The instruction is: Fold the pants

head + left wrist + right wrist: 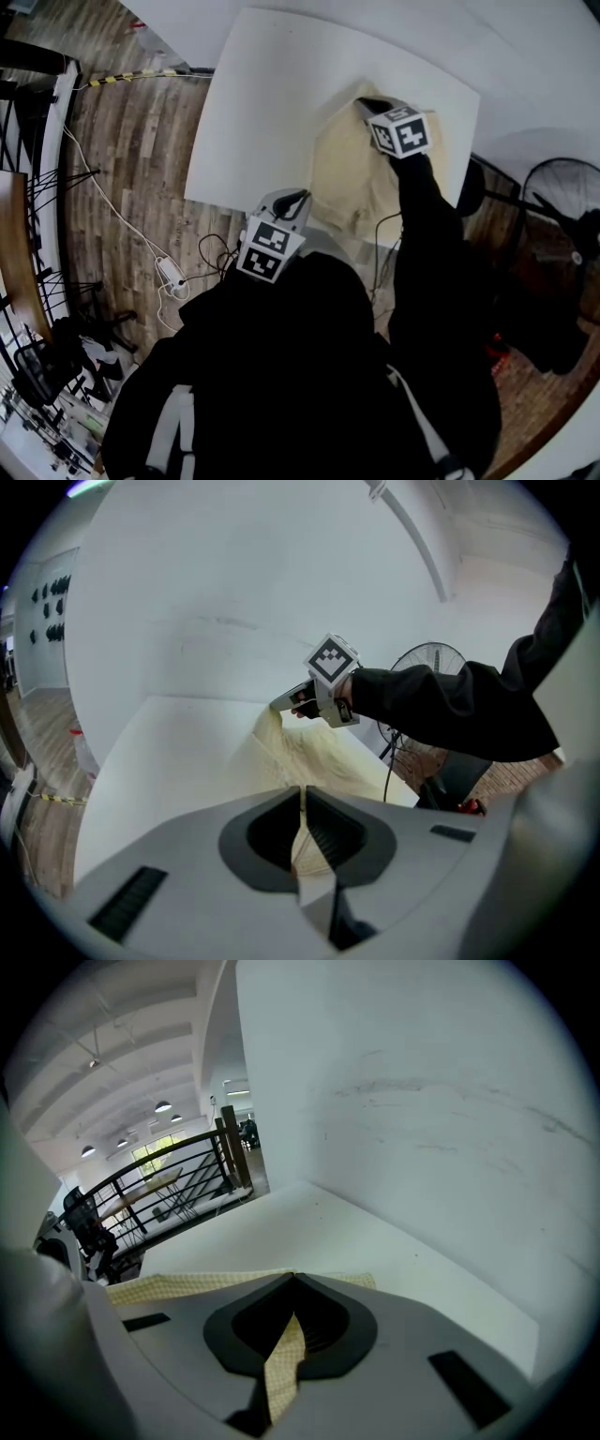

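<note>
Pale yellow checked pants (pixel 342 178) lie bunched on the right part of the white table (pixel 262 112), lifted at two points. My right gripper (pixel 364 103) is at the far end of the cloth, shut on a pinched fold of it (pixel 281 1363). The left gripper (pixel 298 199) is at the table's near edge, its jaws closed on a thin edge of the fabric (pixel 302 794). In the left gripper view the pants (pixel 319 757) stretch from my jaws up to the right gripper (pixel 277 705), where they hang in a raised peak.
A white wall stands right behind the table. A fan (pixel 562 216) stands at the right, beyond the table's edge. A power strip (pixel 172 274) and cables lie on the wooden floor at the left. A black railing (pixel 178 1180) runs further off.
</note>
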The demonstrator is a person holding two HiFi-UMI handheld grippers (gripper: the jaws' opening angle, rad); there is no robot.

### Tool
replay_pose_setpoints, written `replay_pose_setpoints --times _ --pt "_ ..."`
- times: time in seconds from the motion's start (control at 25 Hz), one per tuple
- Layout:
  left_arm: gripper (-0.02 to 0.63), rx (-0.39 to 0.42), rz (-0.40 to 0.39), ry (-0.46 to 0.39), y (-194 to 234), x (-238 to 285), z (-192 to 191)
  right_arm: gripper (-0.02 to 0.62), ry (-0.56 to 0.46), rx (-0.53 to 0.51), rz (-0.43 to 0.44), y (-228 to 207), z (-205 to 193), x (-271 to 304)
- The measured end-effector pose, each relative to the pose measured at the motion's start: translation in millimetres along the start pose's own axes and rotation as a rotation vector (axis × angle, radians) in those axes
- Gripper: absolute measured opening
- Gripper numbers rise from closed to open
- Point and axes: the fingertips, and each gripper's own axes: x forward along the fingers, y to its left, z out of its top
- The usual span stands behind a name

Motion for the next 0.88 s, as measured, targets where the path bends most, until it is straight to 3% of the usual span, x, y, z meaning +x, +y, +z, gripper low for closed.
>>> replay_pose_setpoints --times 0.44,0.88 --pt "0.021 0.087 -0.186 0.008 -87 6 25 0.006 -0.109 0.148 -0.007 -32 -15 -65" --pt "0.021 0.189 -0.289 0.033 -165 35 41 0.006 -0.148 0.224 -0.005 -74 -52 -117"
